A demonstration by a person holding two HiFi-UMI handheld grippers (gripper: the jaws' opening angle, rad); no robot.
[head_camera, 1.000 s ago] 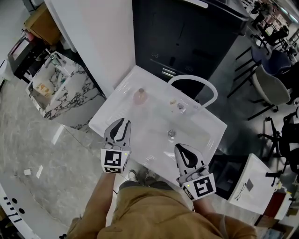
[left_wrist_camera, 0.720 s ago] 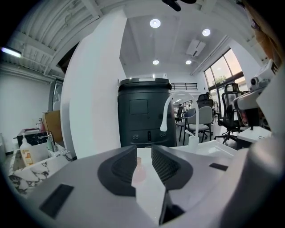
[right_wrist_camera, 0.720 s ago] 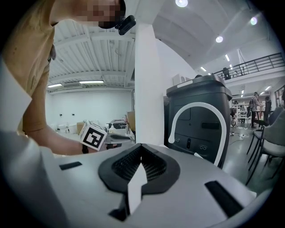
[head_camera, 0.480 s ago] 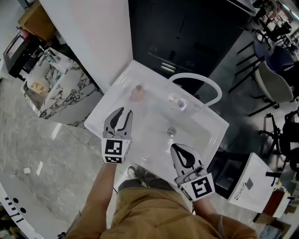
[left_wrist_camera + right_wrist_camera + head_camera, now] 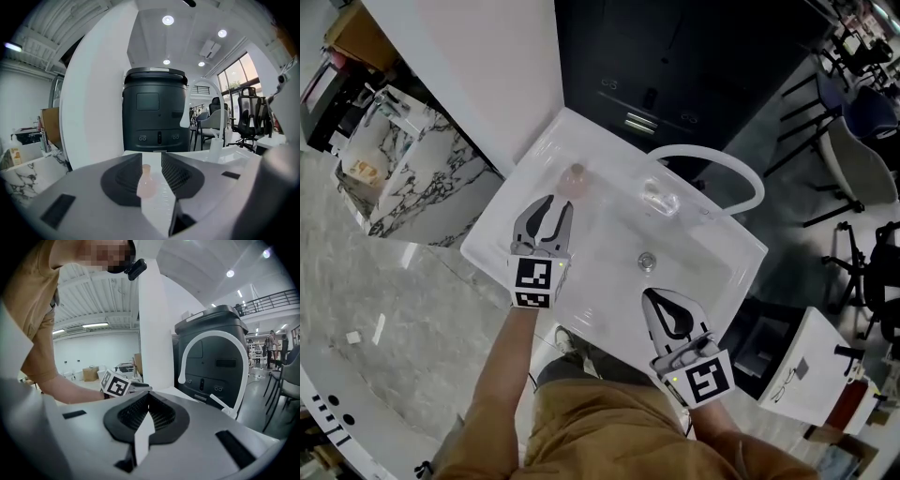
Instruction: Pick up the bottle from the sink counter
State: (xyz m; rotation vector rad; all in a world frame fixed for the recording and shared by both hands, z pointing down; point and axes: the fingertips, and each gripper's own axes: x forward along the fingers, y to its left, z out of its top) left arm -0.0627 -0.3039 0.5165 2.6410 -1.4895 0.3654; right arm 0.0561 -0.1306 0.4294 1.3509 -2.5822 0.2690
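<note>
Aiming left tongs (image 5: 555, 202), jaws just opening, empty, at small translucent pink bottle (image 5: 577, 176) on white sink desk (image 5: 490, 247); right tongs (image 5: 656, 298) closed, well short of bottle.

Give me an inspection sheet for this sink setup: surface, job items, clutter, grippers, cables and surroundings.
Surface: white sink counter, basin with a drain, arched white faucet at the far side.
Job's things: pink bottle upright near the counter's far left corner, untouched.
Clutter: a small clear object by the faucet base, too blurred to identify.
Grippers: left gripper just short of the bottle, jaws apart and just been opening, bottle lined up ahead of the gap, not gripped. Right gripper over the near rim, jaws together, empty.
Cables: nothing seen.
Surroundings: dark cabinet behind, marble unit to the left, chairs to the right.
</note>
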